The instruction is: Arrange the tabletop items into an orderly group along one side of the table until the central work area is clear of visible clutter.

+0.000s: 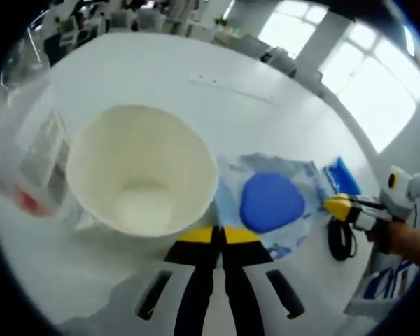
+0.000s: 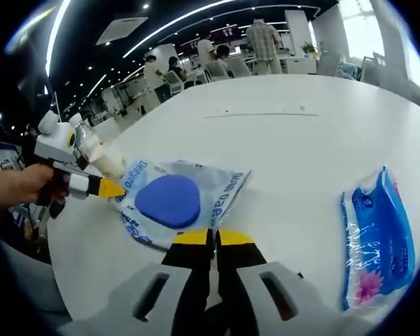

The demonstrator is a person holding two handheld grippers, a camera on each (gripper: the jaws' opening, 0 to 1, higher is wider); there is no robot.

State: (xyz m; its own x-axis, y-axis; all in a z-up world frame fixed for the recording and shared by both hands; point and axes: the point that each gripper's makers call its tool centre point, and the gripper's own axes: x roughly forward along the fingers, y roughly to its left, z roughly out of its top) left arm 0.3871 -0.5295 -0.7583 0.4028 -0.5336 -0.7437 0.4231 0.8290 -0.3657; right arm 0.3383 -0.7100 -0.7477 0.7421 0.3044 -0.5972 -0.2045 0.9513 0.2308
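White cup (image 1: 141, 170) beside wipes pack (image 1: 271, 203), open table (image 2: 322, 133) beyond

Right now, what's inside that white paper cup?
The white paper cup looks empty in the left gripper view: bare pale walls and a bare bottom. The left gripper has its jaws pinched on the cup's near rim. What lies under the cup is hidden.
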